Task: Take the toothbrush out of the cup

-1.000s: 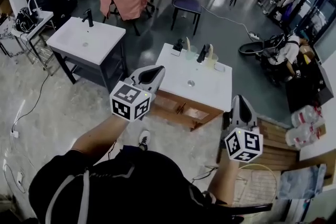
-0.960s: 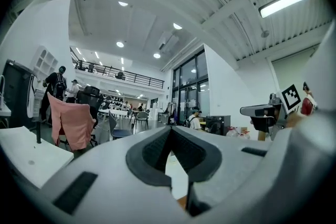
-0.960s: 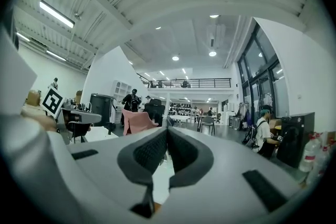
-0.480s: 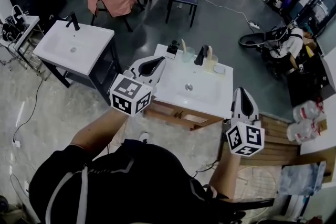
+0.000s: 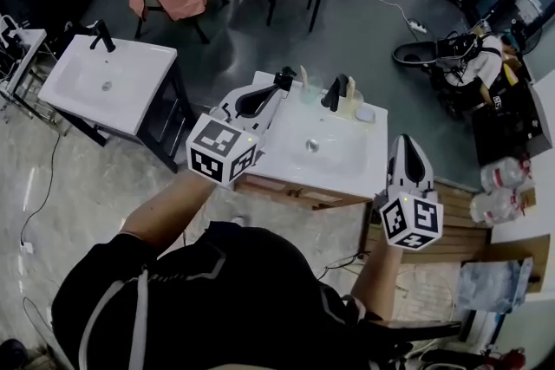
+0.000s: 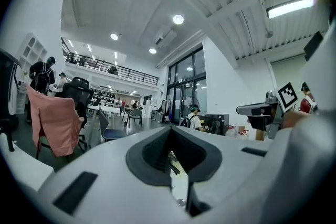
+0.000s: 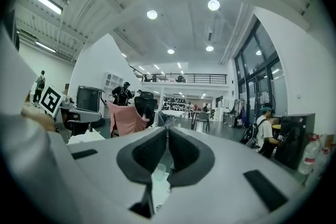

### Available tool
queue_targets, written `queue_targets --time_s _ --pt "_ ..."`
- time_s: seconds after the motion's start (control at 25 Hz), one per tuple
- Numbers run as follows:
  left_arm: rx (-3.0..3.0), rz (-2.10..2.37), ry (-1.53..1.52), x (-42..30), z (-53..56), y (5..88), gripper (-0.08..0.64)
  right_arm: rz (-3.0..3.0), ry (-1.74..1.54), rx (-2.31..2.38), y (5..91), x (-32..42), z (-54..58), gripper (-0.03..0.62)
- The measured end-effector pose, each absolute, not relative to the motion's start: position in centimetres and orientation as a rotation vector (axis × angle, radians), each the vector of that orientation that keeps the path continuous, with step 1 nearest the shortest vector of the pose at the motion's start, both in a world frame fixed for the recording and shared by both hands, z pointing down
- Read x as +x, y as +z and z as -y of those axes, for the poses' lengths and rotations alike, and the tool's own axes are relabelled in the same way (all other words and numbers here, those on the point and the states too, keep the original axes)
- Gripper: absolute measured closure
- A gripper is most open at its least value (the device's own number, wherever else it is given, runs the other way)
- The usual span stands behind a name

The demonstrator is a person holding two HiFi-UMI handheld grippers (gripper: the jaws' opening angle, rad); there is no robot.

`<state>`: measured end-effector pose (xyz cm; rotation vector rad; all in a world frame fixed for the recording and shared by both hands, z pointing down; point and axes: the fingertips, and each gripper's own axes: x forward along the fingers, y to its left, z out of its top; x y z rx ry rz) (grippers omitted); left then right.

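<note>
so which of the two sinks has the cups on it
The near sink straight ahead of the person: cups stand by its black tap at the back edge. The sink off to the left carries only a tap.

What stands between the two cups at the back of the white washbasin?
A black faucet stands between the left cup and the right cup, as the head view shows.

No lettering, brand or number can be read on anything shown.
</note>
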<state>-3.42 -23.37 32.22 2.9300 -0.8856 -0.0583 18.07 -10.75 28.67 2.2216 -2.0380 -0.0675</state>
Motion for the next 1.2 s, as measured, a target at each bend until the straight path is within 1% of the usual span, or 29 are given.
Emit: queue_targets --time_s 0.2,0.36,0.76,0.88,1.2 --pt "2.905 0.907 -0.092 -3.3 25.3 32.8 0.557 2.004 -0.061 2.201 29.0 18.0 12.6 0.558" --pt "2.914 0.888 -0.035 -2.8 26.2 33.9 0.555 2.007 -0.041 2.202 29.9 19.1 13.8 0.552" --pt "2.889 1.042 -0.003 -2.2 27.7 34.9 0.555 2.082 -0.014 2.191 32.0 24.3 17.7 0.541" --pt "2.859 1.102 0.032 -1.4 28.3 35.5 0.555 2.120 0.023 2.148 33.0 26.3 19.8 0.526" --pt "2.775 1.203 0.064 2.2 28.7 37.1 0.555 2.242 0.070 2.024 36.4 30.4 24.8 0.514"
